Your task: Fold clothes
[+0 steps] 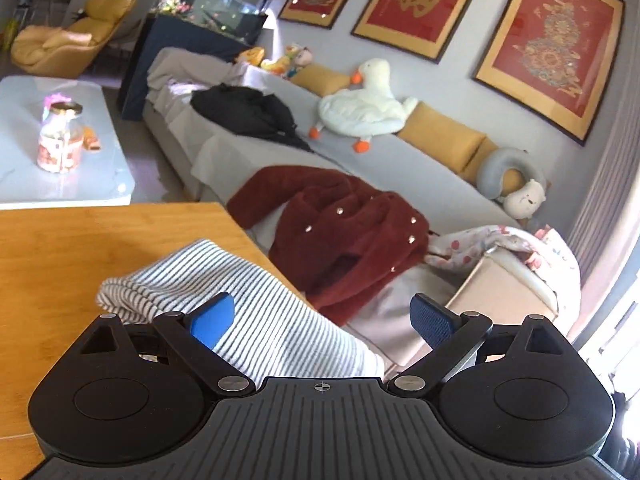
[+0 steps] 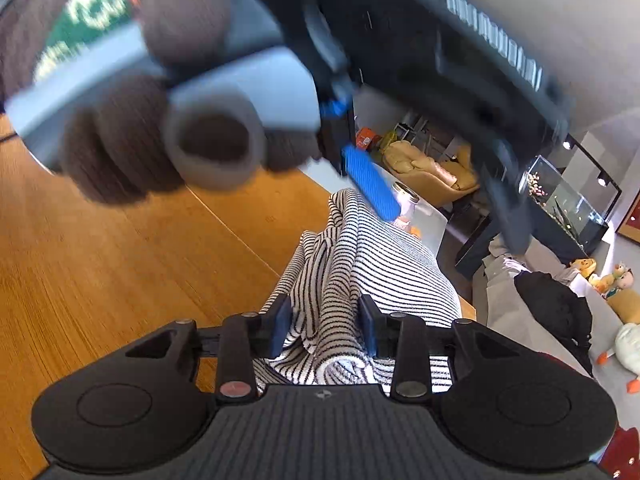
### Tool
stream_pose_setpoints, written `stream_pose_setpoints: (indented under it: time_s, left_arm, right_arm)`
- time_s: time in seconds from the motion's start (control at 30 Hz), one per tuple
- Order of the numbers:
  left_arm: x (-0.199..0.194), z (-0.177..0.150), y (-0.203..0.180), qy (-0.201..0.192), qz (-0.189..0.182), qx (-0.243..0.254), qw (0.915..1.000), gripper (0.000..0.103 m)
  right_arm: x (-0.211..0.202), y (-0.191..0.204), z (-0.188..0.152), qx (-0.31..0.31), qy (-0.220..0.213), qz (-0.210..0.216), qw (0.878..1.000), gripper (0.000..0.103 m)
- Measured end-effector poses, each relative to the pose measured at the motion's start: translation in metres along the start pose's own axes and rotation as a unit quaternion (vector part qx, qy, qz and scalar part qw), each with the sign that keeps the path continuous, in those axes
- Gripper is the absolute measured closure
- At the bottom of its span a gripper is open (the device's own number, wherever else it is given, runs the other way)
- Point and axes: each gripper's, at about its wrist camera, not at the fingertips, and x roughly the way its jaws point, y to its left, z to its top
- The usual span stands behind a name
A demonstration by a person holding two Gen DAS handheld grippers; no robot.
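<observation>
Both tongs have black ribbed bodies with two round housings, silver pivot screws and a small crosshair mark. Left tongs point(image 1: 322, 322) carry blue textured pads point(image 1: 212, 320); right tongs point(image 2: 325, 326) likewise. The left hand point(image 2: 160, 120) wears a brown knit glove, gripping a grey handle.

Left wrist camera sits low over the wooden table's point(image 1: 80, 248) edge, looking out across the sofa point(image 1: 400, 160) to the framed wall. Right wrist camera is close above the same table, facing the other gripper. Both catch the striped garment point(image 1: 248, 300) point(image 2: 380, 264), right up near each lens.
</observation>
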Motion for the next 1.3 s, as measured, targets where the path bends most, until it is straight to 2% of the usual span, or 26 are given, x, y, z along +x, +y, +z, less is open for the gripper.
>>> stream_pose_setpoints:
  time_s: [0.03, 0.07, 0.1, 0.13, 0.17, 0.2, 0.27, 0.3, 0.4, 0.53, 0.63, 0.73, 0.97, 1.1, 1.2, 1.3]
  left_arm:
    - [0.014, 0.002, 0.001, 0.011, 0.003, -0.001, 0.9999, 0.006]
    - [0.025, -0.003, 0.007, 0.025, 0.014, 0.003, 0.9996, 0.006]
    - [0.030, -0.009, 0.011, 0.028, 0.018, 0.020, 0.9992, 0.006]
    - [0.031, -0.015, 0.012, 0.025, 0.018, 0.039, 0.9988, 0.006]
    - [0.029, -0.019, 0.011, 0.023, 0.019, 0.054, 0.9981, 0.006]
    - [0.027, -0.023, 0.010, 0.020, 0.019, 0.069, 0.9973, 0.006]
    - [0.024, -0.026, 0.008, 0.018, 0.022, 0.080, 0.9964, 0.006]
    - [0.023, -0.026, 0.009, 0.019, 0.021, 0.076, 0.9967, 0.006]
    - [0.020, -0.027, 0.015, 0.018, 0.010, 0.068, 0.9974, 0.006]
    - [0.014, -0.030, 0.022, 0.016, 0.007, 0.070, 0.9974, 0.007]
    - [0.010, -0.030, 0.024, 0.019, 0.012, 0.080, 0.9965, 0.007]
    - [0.005, -0.033, 0.024, 0.020, 0.026, 0.091, 0.9953, 0.006]
    - [-0.034, -0.040, 0.053, 0.008, 0.041, 0.068, 0.9968, 0.005]
    - [-0.058, -0.042, 0.072, 0.002, 0.048, 0.048, 0.9977, 0.005]
    - [-0.067, -0.044, 0.076, -0.001, 0.061, 0.049, 0.9969, 0.006]
    - [-0.070, -0.046, 0.078, -0.006, 0.059, 0.052, 0.9969, 0.006]
  right_arm:
    - [-0.005, -0.007, -0.002, 0.018, -0.005, 0.001, 1.000, 0.065]
    - [-0.010, -0.014, -0.003, 0.036, -0.010, 0.003, 0.999, 0.056]
    - [-0.015, -0.022, -0.005, 0.055, -0.015, 0.004, 0.998, 0.041]
    - [-0.020, -0.029, -0.006, 0.073, -0.020, 0.005, 0.997, 0.033]
    - [-0.025, -0.036, -0.008, 0.091, -0.025, 0.007, 0.996, 0.019]
    - [-0.031, -0.043, -0.009, 0.109, -0.030, 0.008, 0.994, 0.010]
    - [-0.029, -0.067, -0.016, 0.166, -0.028, 0.028, 0.985, 0.000]
    - [-0.024, -0.079, -0.020, 0.197, -0.023, 0.040, 0.979, 0.000]
    - [-0.001, -0.090, -0.031, 0.245, -0.001, 0.040, 0.969, 0.000]
    - [0.013, -0.096, -0.041, 0.287, 0.005, 0.056, 0.956, 0.000]
    - [0.029, -0.096, -0.037, 0.305, 0.035, 0.057, 0.950, 0.000]
    - [0.038, -0.090, -0.043, 0.346, 0.040, 0.088, 0.933, 0.000]
    - [0.038, -0.039, -0.032, 0.314, 0.042, 0.143, 0.938, 0.000]
    - [0.030, -0.015, -0.014, 0.254, 0.047, 0.149, 0.954, 0.000]
    - [0.018, -0.023, -0.007, 0.256, 0.041, 0.131, 0.957, 0.000]
    - [0.009, -0.046, -0.005, 0.296, 0.030, 0.117, 0.947, 0.000]
